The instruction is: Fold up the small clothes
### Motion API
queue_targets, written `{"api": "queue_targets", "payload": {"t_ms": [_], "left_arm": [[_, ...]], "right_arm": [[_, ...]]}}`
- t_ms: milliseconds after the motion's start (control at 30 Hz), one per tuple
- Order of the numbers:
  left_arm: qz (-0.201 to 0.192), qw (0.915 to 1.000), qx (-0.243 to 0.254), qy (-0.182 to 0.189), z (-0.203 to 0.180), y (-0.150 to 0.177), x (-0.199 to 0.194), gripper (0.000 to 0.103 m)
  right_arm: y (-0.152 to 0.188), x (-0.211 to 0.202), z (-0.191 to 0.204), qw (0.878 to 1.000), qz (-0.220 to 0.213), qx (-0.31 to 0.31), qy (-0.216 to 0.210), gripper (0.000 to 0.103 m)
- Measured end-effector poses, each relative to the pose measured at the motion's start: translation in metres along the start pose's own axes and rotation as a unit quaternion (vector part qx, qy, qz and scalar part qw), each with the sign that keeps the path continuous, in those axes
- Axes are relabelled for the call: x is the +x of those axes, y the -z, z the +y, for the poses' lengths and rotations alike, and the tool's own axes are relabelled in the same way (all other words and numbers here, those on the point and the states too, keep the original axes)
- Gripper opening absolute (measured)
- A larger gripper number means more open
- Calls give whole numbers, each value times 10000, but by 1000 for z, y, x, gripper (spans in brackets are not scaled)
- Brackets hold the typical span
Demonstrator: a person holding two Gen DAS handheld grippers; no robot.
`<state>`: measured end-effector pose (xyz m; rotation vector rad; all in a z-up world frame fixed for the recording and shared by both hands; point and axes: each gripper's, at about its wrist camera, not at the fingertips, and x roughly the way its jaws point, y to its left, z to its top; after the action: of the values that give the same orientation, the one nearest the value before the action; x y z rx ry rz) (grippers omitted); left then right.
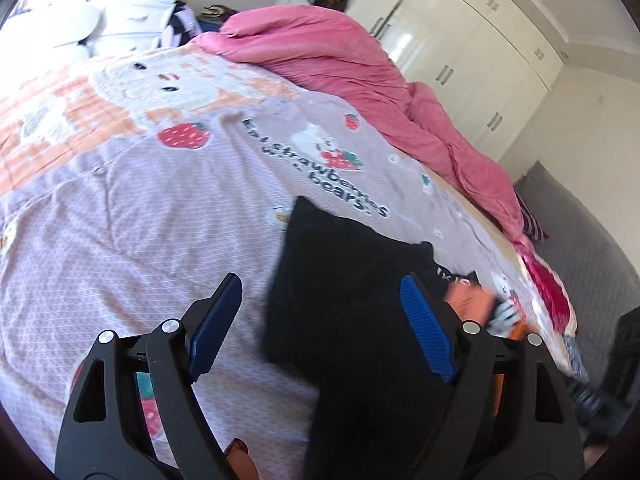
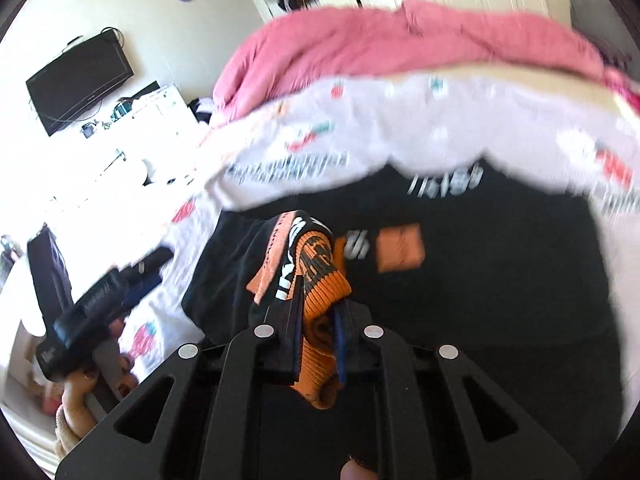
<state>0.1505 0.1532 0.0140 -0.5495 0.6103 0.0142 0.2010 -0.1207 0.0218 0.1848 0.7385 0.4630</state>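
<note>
A small black garment with orange and white print lies on the strawberry-print bed sheet. My left gripper is open above the garment's left edge, holding nothing. In the right wrist view the garment lies spread flat. My right gripper is shut on the garment's orange ribbed cuff, bunched and lifted above the rest. The left gripper shows there at the left, held in a hand.
A pink duvet is heaped along the far side of the bed. White wardrobes stand behind it. A TV hangs on the wall at the left. A grey rug lies beside the bed.
</note>
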Motion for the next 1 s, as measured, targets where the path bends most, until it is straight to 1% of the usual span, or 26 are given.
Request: {"api": "queue_targets", "payload": {"t_ms": [100,133,267,333,433,500,567,700,767,833,867,933,967,1000], "left_arm": [[46,9999,-112,2,4,-1,3,74],[58,9999,-104,4,3,-1,3,74],[142,9998,127,1,-8,3,8,74],[185,9995,268,5,-16,7,11,74],[261,9986,467,15,-25,12,15,74],[293,9976,619,31,-33,14,18,74],[315,9962,813,41,-42,18,21,74],[408,9926,1138,72,-60,24,28,74],[393,9921,1188,127,-66,26,27,74],[328,9933,1086,231,-71,25,25,74],[301,9930,1112,276,-76,25,26,74],[329,9910,1281,226,-85,27,32,74],[438,9887,1391,335,-89,28,37,74],[459,9881,1416,391,-91,27,40,74]], "right_arm": [[-22,-17,-15,9992,-233,-142,297,12],[-28,-22,-21,9982,-279,-198,488,12],[-40,-24,-50,9935,-197,-297,1078,12],[-39,-21,-67,9912,-89,-225,1302,12],[-29,-16,-90,9891,28,-121,1470,12],[-23,-13,-100,9882,91,-19,1530,12],[-19,-10,-111,9885,132,136,1499,12],[-11,-3,-116,9864,200,156,1625,13],[-8,3,-119,9830,303,126,1805,15],[-6,11,-123,9801,437,89,1935,15],[-4,17,-125,9773,546,25,2049,16],[-2,28,-127,9702,688,-145,2321,20],[-1,31,-129,9677,691,-160,2421,21],[2,34,-132,9651,710,-173,2515,27]]}}
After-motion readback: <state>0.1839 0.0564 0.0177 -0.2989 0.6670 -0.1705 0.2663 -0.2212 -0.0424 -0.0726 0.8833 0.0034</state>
